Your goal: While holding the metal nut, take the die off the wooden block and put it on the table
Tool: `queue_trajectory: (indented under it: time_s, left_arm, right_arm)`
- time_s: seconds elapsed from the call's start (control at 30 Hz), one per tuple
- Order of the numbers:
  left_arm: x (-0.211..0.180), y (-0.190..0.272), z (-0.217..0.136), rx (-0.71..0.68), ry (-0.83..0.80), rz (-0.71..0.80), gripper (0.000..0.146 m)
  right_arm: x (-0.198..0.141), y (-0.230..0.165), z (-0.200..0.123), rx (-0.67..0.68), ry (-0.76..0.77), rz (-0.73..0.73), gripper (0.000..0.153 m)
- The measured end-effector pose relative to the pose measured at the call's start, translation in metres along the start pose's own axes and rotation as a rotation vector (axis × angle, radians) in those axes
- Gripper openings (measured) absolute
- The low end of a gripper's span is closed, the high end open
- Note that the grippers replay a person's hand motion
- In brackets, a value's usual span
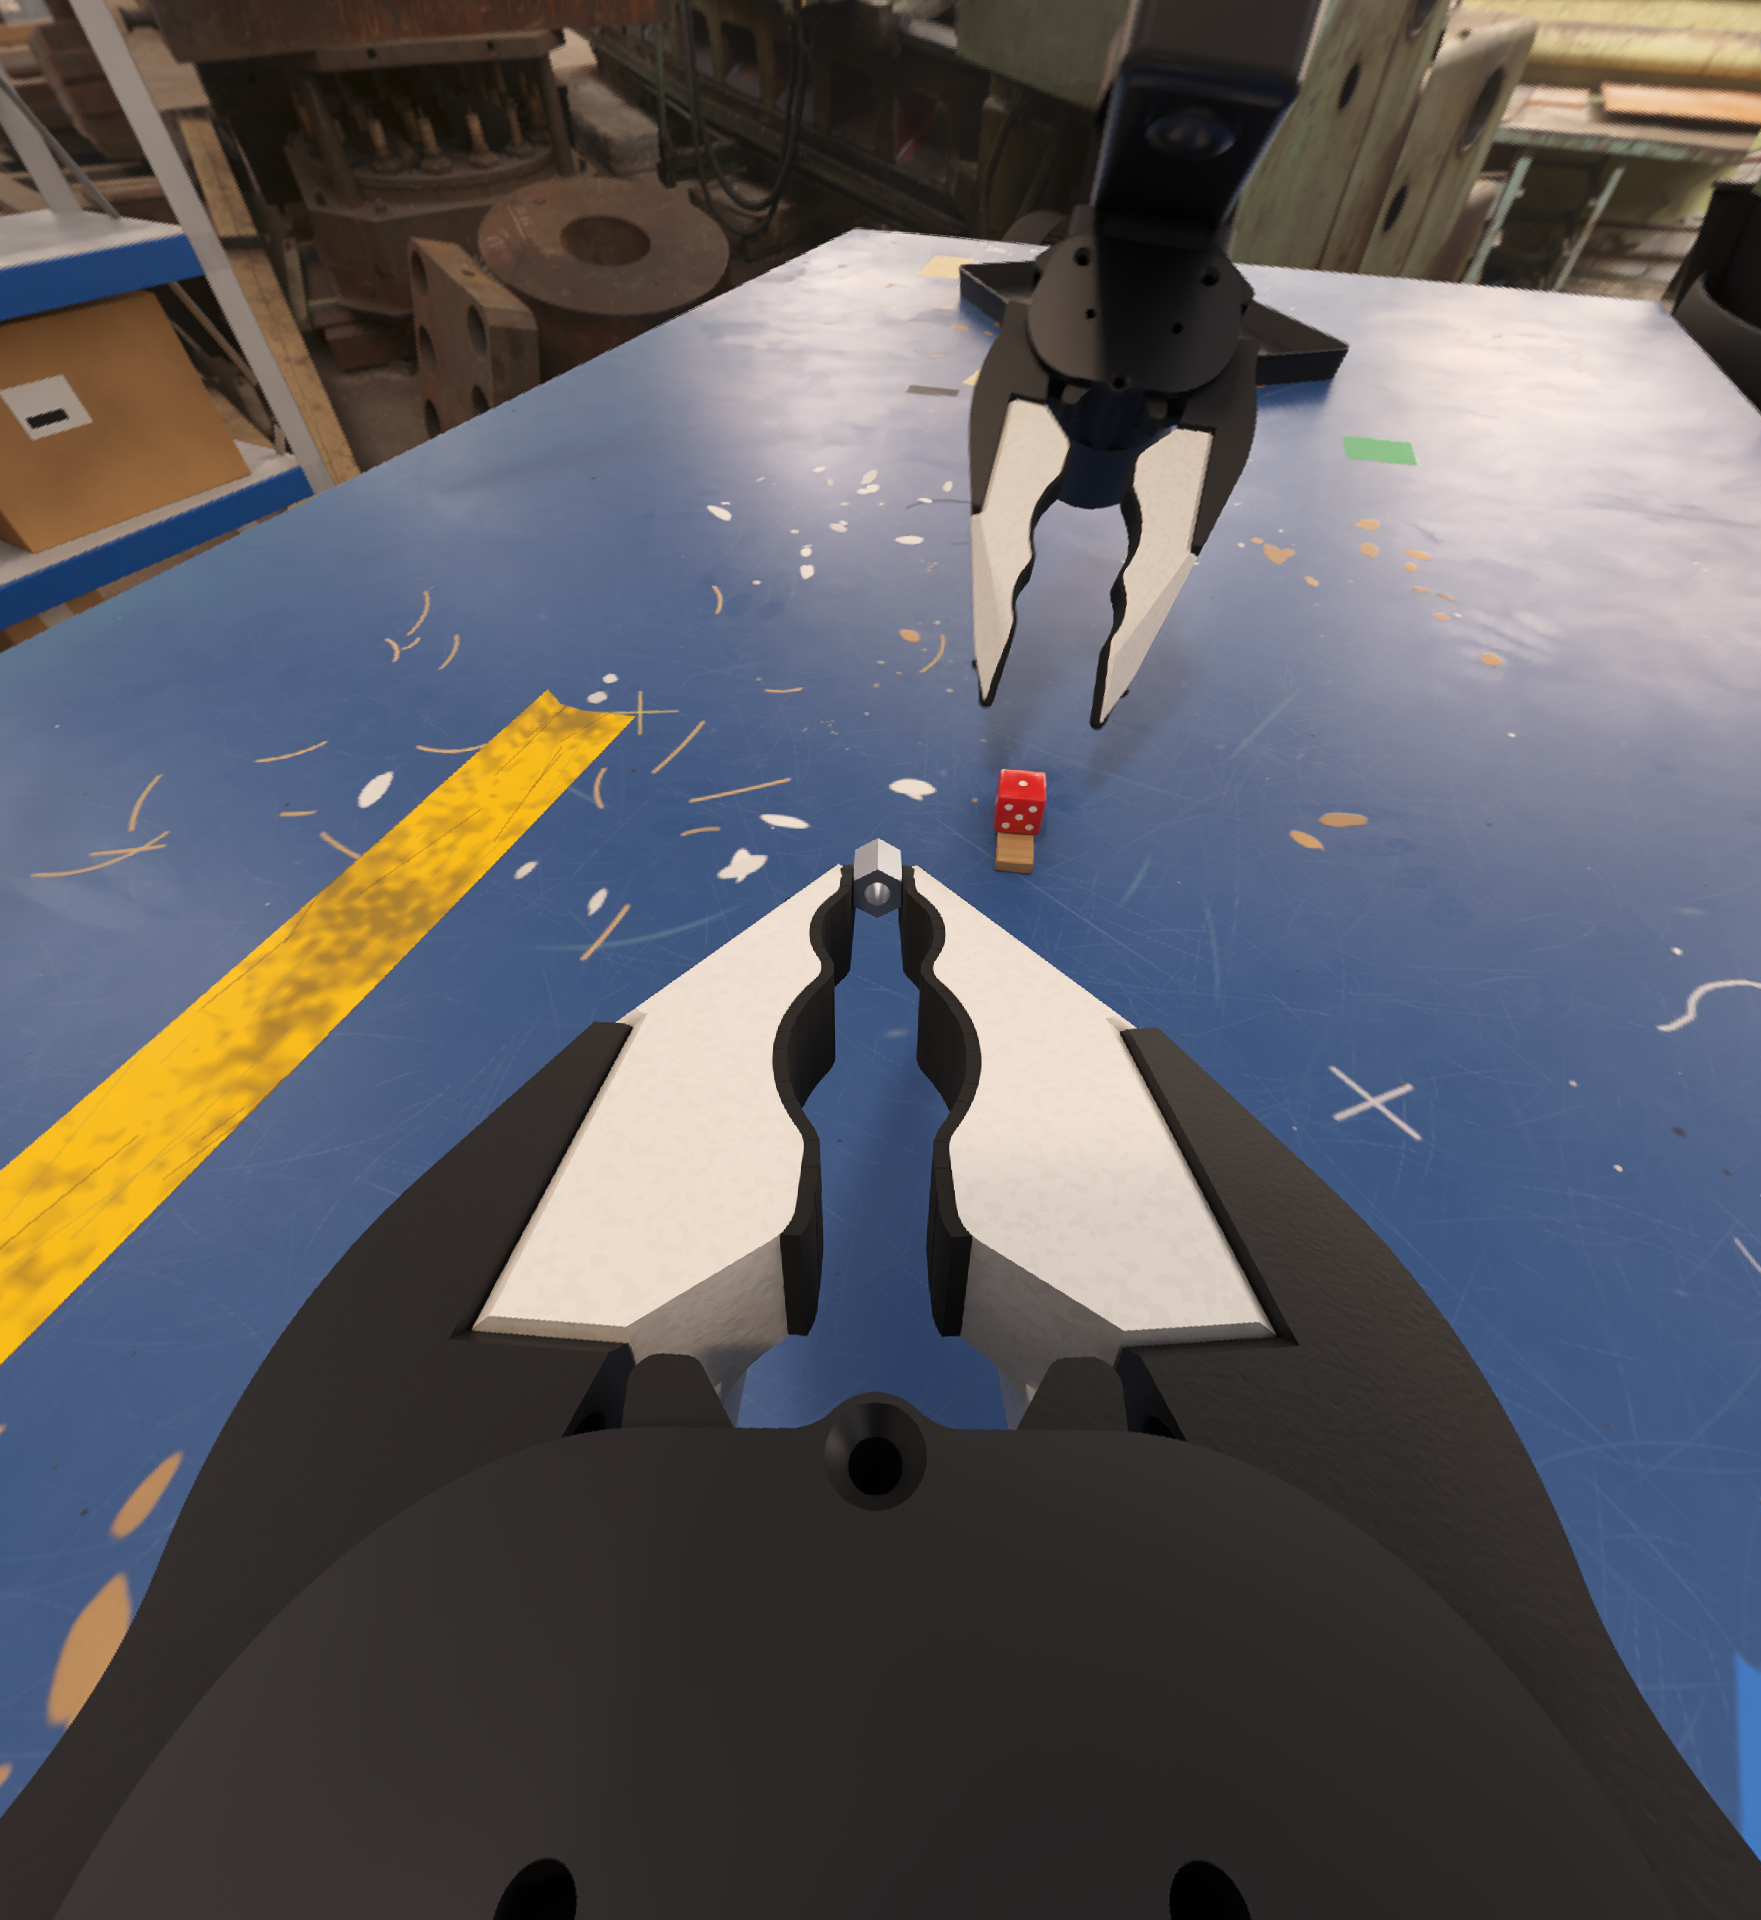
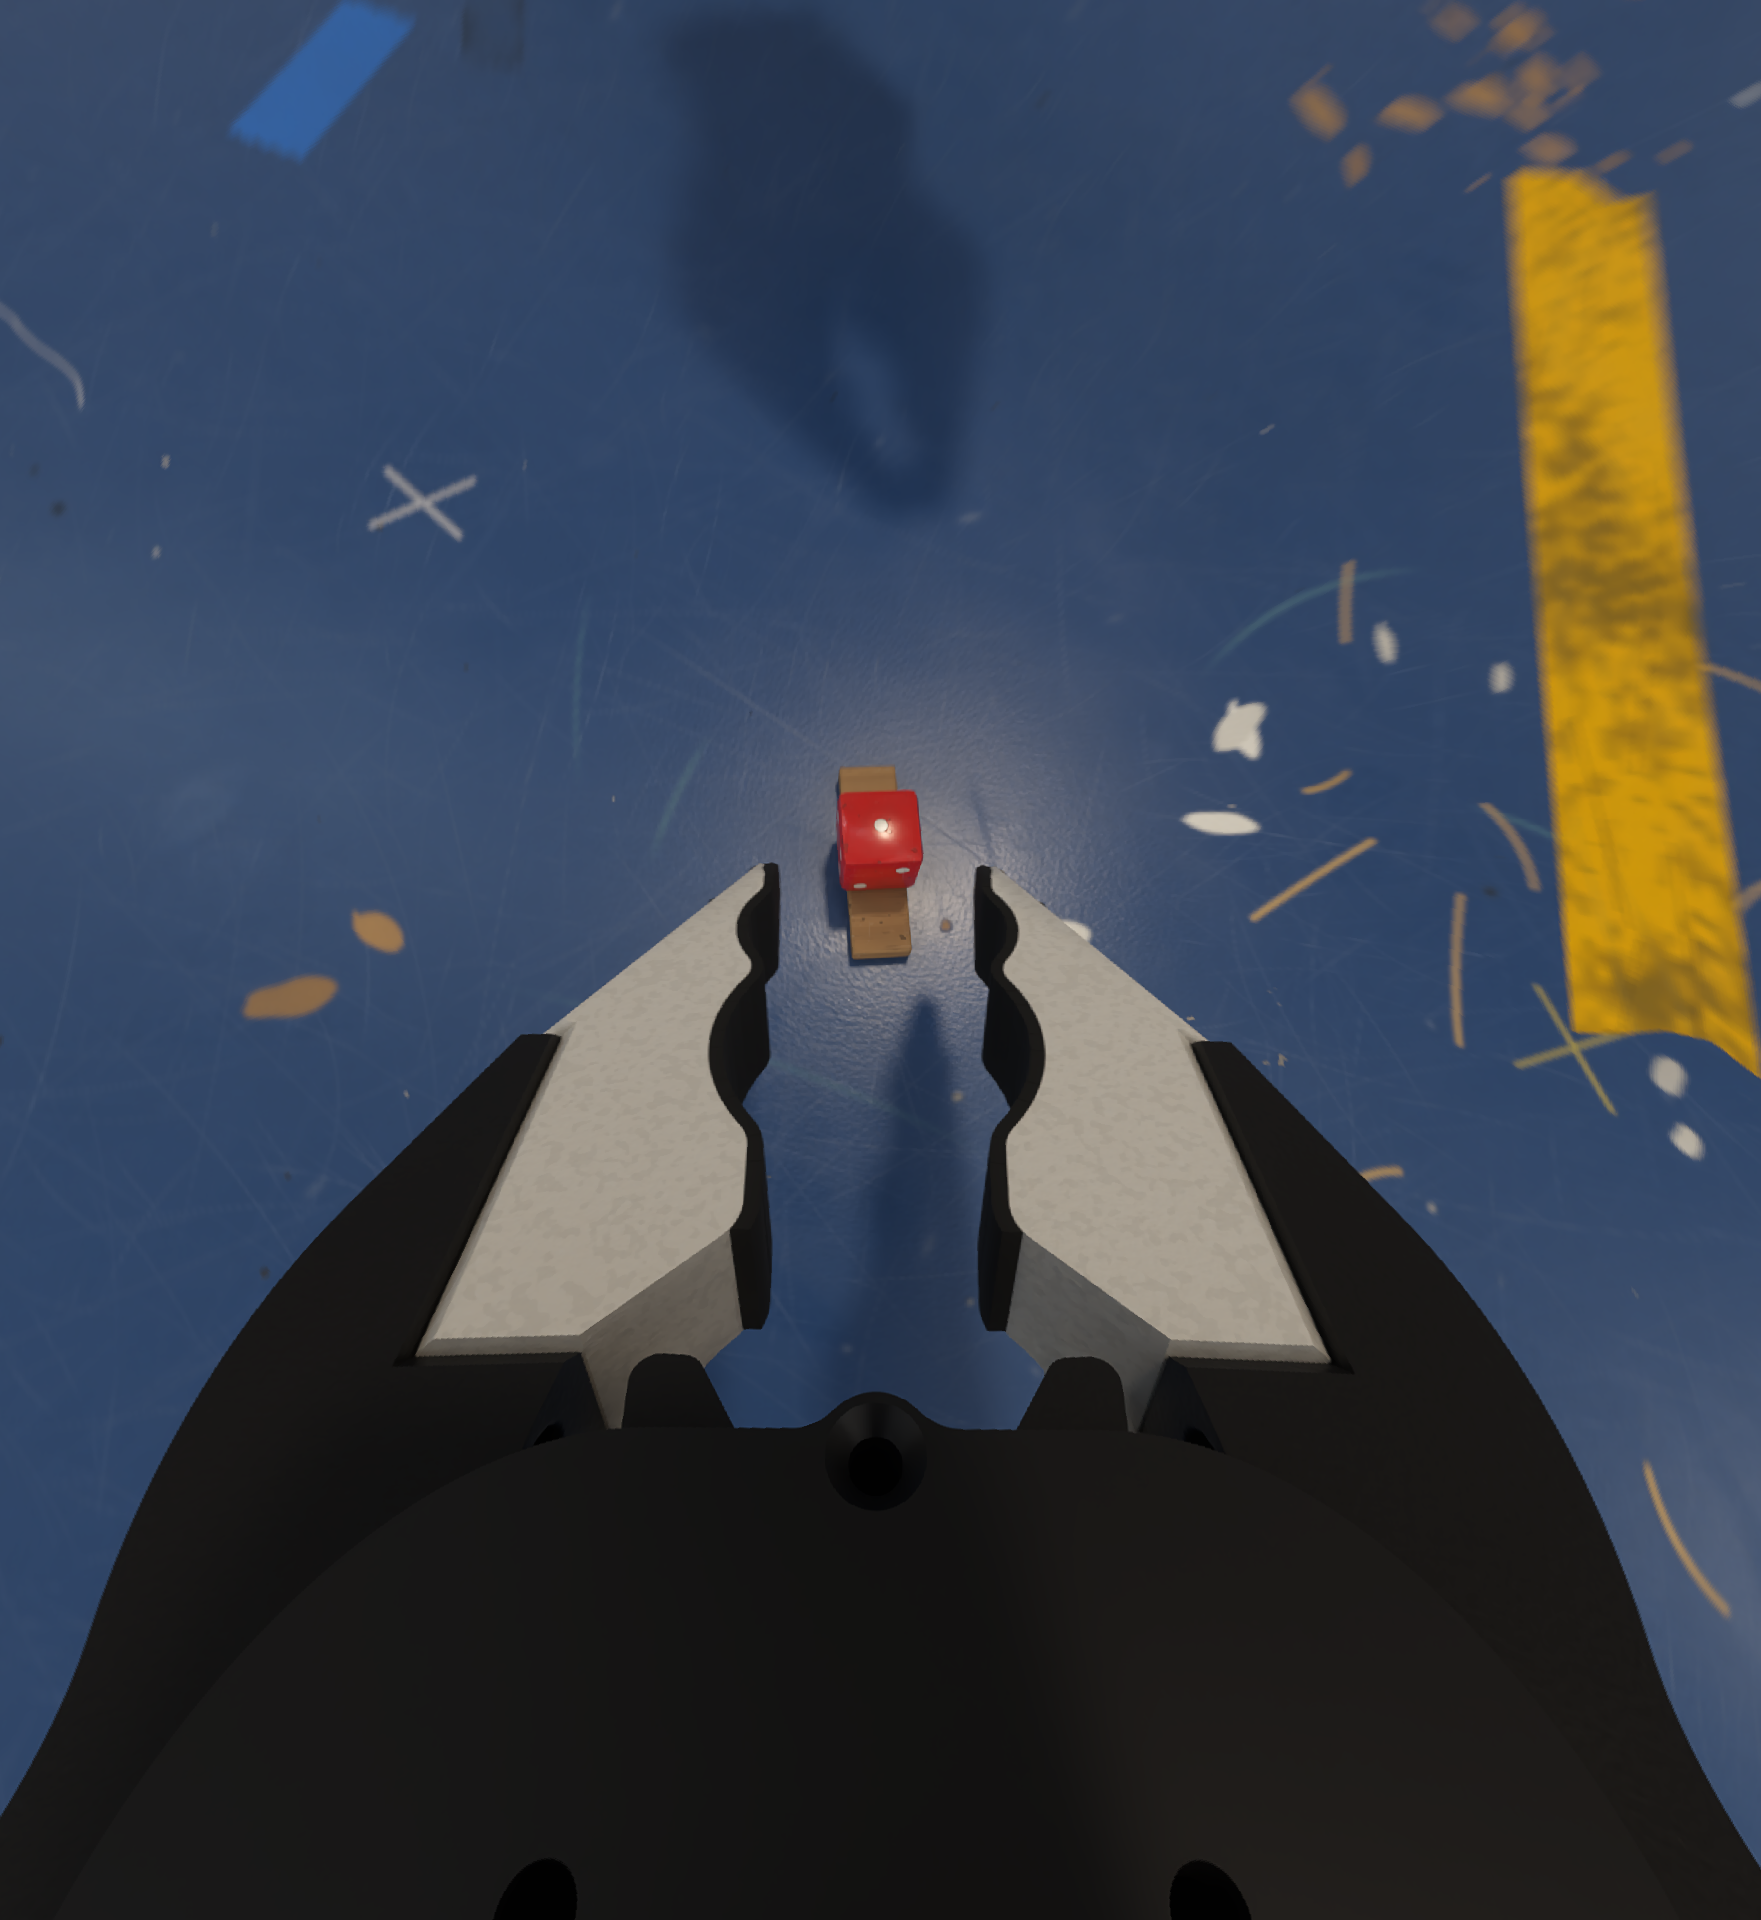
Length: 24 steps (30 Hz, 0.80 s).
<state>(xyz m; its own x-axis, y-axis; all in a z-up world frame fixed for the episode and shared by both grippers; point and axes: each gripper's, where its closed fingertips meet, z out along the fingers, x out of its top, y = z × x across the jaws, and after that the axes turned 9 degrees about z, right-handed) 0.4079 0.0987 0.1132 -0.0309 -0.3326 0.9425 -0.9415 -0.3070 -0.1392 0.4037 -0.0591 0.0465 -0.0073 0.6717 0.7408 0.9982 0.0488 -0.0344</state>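
Observation:
A red die (image 1: 1020, 801) with white pips sits on a small flat wooden block (image 1: 1014, 854) on the blue table (image 1: 1478, 831). My left gripper (image 1: 877, 883) is shut on a grey metal hex nut (image 1: 877, 878) at its fingertips, just left of the block and nearer to me. My right gripper (image 1: 1042, 712) is open and empty, hanging above and just beyond the die, tips pointing down. In the right wrist view the right gripper (image 2: 876, 873) is open, with the die (image 2: 878, 836) on the block (image 2: 878, 930) below, between its tips.
A yellow tape strip (image 1: 232, 1039) runs across the table on the left and shows in the right wrist view (image 2: 1624, 623). A dark star-shaped tray (image 1: 1302, 348) lies at the far edge. Shelves with a cardboard box (image 1: 76, 416) stand beyond the left edge.

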Motion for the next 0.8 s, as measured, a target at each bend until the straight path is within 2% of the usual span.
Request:
queue_trajectory:
  time_s: [0.17,0.33,0.47,0.6,0.67,0.8]
  left_arm:
    - [0.001,-0.002,0.003,0.024,-0.020,-0.010,0.008]
    - [0.002,-0.003,0.006,0.034,-0.023,0.004,0.008]
    - [0.002,-0.005,0.008,0.044,-0.027,0.011,0.008]
    - [0.003,-0.005,0.010,0.031,-0.005,0.005,0.008]
    - [0.003,-0.005,0.011,0.023,0.006,0.004,0.008]
    - [0.003,-0.005,0.011,0.019,0.026,-0.007,0.008]
  right_arm:
    - [-0.004,0.011,0.022,0.161,-0.166,-0.050,0.062]
    - [-0.012,0.005,0.036,0.284,-0.268,-0.057,0.056]
    - [-0.003,0.000,0.035,0.367,-0.182,0.039,0.048]
    - [-0.010,0.000,0.038,0.325,-0.156,0.041,0.039]
    - [-0.010,-0.001,0.039,0.301,-0.113,0.035,0.038]
    - [-0.010,-0.002,0.038,0.313,-0.080,0.115,0.038]
